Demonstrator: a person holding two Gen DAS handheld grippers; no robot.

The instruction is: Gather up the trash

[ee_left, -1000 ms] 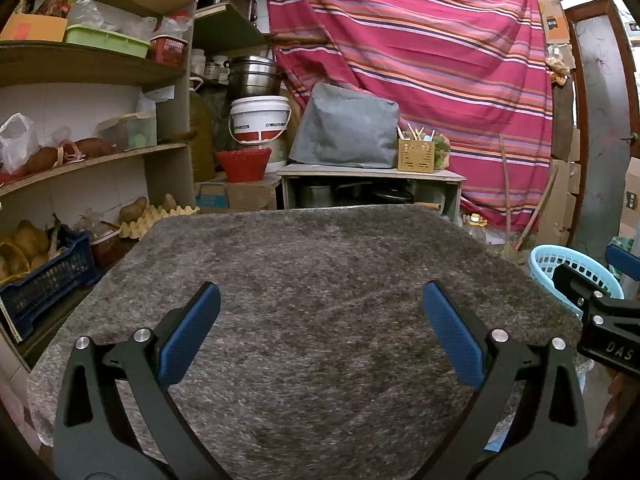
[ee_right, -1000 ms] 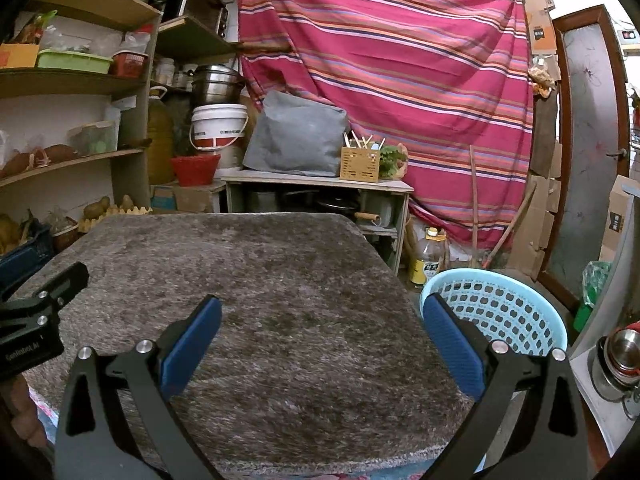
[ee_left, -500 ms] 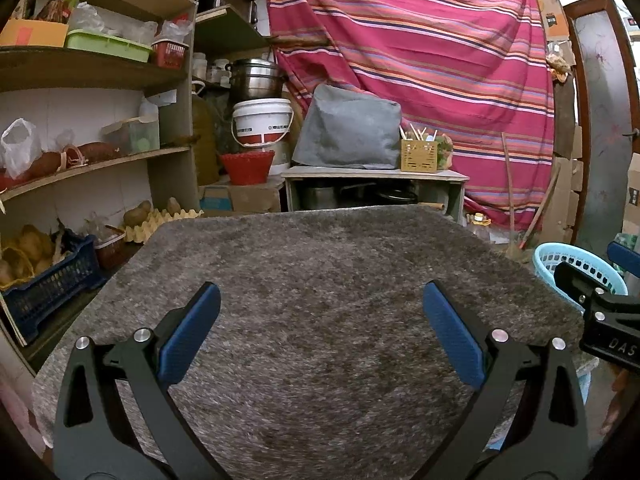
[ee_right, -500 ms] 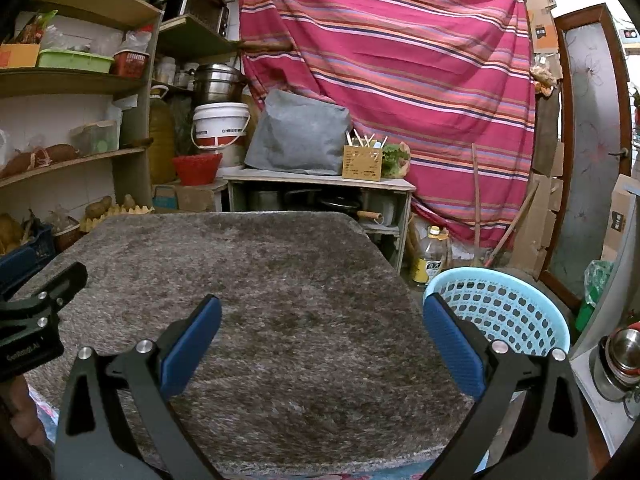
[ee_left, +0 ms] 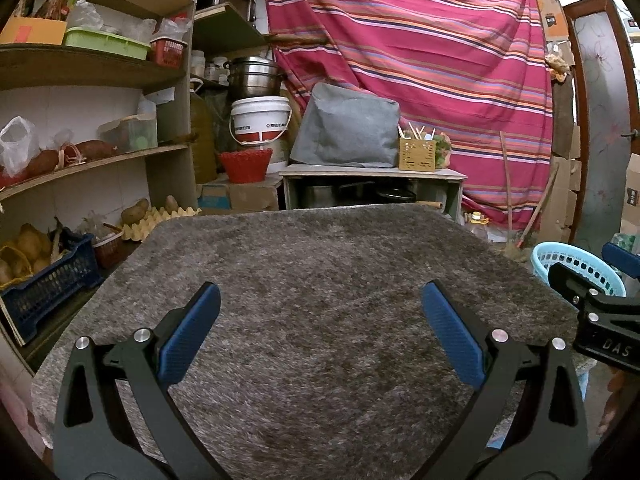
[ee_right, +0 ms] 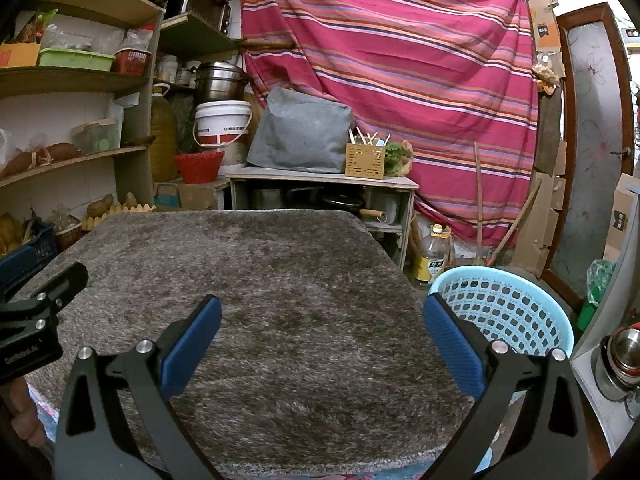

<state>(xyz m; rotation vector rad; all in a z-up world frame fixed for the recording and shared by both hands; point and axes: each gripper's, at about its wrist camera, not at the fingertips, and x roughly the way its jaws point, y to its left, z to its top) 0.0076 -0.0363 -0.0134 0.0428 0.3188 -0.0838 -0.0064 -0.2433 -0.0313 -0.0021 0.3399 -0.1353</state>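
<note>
Blue-padded left hand-held gripper (ee_left: 320,332) spread wide, nothing between the pads, hovering over the grey shag mat (ee_left: 320,280) that covers the table. Right hand-held gripper (ee_right: 322,336) same: fingers apart, empty, over the mat's right half.

Writing: "DAS" in white on the right unit's black body, seen at the right edge of the left wrist view. Lettering on the left unit's body in the right wrist view too blurred to read. White bucket (ee_right: 222,122) has a red band with small print, unreadable. Oil bottle (ee_right: 432,254) on the floor carries a green-and-yellow label, characters not legible.

Trash: none visible on the mat in either view. Light-blue perforated basket (ee_right: 508,312) stands on the floor just beside the table's right edge, near the right unit; inside not visible.

Room: wooden shelves (ee_left: 92,68) on the left with tubs, sweet potatoes, a navy crate (ee_left: 44,284) of produce and an egg tray (ee_left: 160,218). Behind the table, a low cabinet (ee_right: 320,180) holds a grey fabric cover, a bamboo utensil box (ee_right: 365,160) and greens. Red striped cloth (ee_left: 420,60) hangs across the back wall; door (ee_right: 592,140) at right.
</note>
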